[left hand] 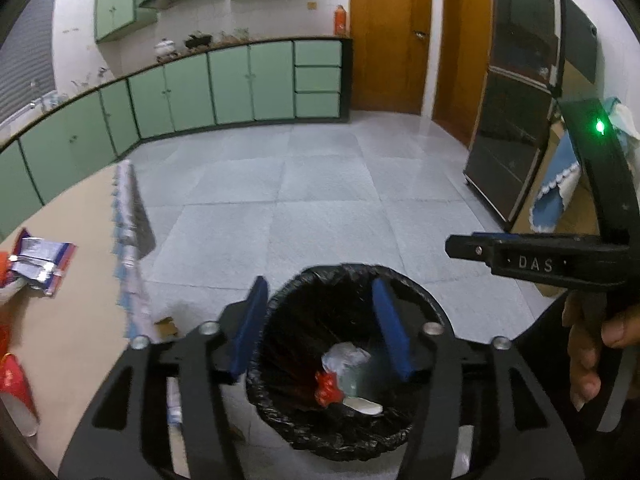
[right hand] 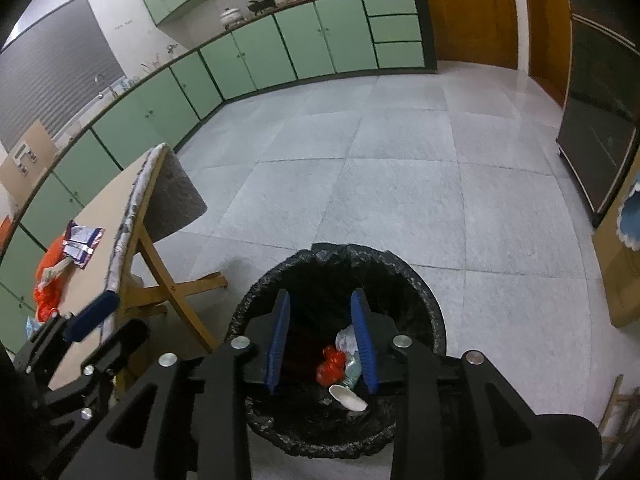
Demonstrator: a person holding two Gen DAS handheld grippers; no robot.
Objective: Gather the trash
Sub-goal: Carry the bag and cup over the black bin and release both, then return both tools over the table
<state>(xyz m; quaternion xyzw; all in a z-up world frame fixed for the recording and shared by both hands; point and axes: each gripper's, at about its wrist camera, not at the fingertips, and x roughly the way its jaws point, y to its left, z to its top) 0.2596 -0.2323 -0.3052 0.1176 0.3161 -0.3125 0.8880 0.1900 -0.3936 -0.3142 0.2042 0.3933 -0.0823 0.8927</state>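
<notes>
Left tongs [left hand: 318, 326] and right tongs [right hand: 322, 344] gape empty above bin [right hand: 420, 300]

Left gripper [left hand: 320, 320] and right gripper [right hand: 322, 340], both spread wide, empty.

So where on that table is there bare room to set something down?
The table is bare along its middle and near part, between the purple wrapper and the fringed edge. It is crowded at the left, around the orange bag and the red cup.

Right gripper [right hand: 322, 340] hangs with fingers apart over the lined bin [right hand: 432, 308].
</notes>
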